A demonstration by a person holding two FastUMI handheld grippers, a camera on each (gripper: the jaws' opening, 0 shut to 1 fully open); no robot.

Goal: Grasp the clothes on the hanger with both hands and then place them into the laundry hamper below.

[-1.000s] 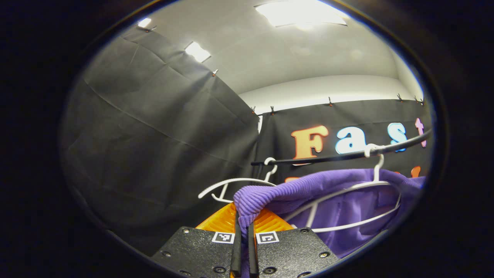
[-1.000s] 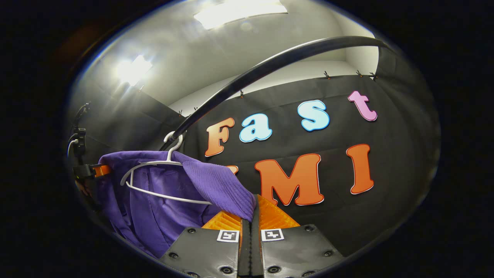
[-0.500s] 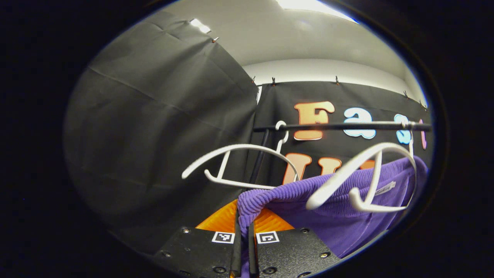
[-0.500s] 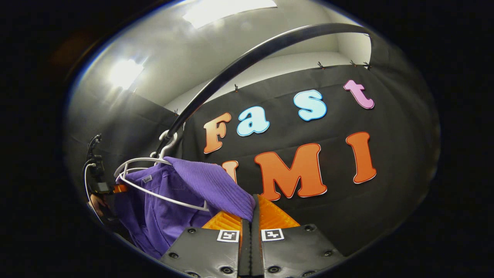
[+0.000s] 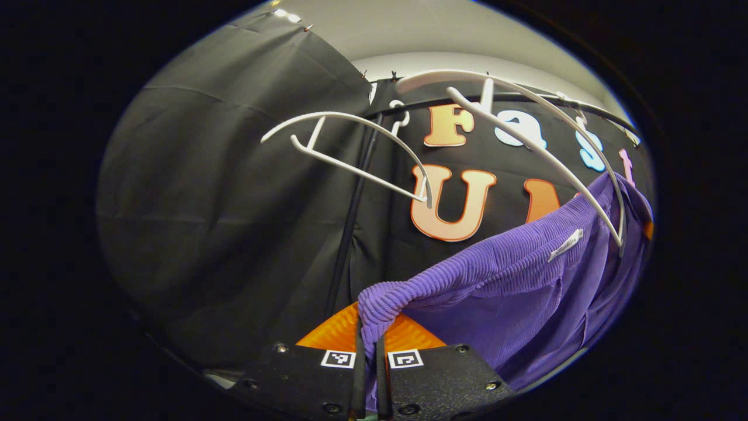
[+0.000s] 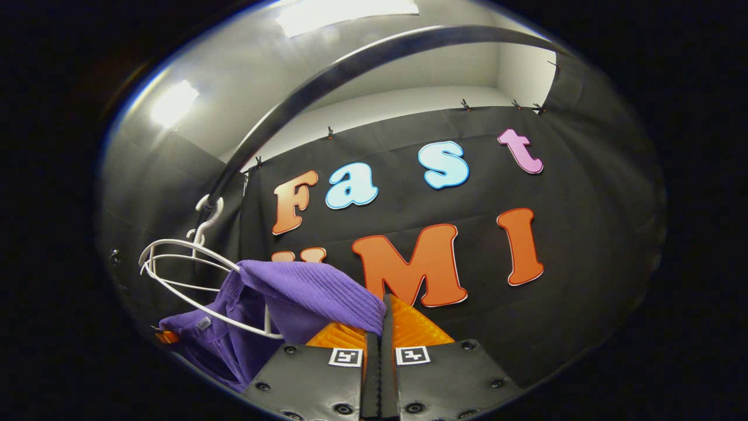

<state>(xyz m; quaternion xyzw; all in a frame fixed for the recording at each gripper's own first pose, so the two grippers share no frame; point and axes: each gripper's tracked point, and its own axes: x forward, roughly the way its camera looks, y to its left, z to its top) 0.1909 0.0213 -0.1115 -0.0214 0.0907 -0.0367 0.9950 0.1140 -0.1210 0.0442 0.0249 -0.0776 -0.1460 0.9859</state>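
Both grippers are clamping the purple garment point(image 5: 514, 275): the left gripper point(image 5: 367, 333) and right gripper point(image 6: 377, 327) each pinching a ribbed edge. It is hanging below the white hanger point(image 5: 526, 140), apparently freed. Next: lowering it into the hamper.

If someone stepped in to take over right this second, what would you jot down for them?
Left tongs: shut on the purple garment's ribbed edge.
Right tongs: shut on the garment's other ribbed edge.
Garment: held between the two, sagging below the white hanger, which hangs on the black rail. In the left gripper view the far shoulder looks close to the hanger's end; whether it is fully free cannot be told. A second, bare hanger hangs beside it.
Done: both grasps.
Left: clear the garment from the hanger, lower it into the hamper, release.
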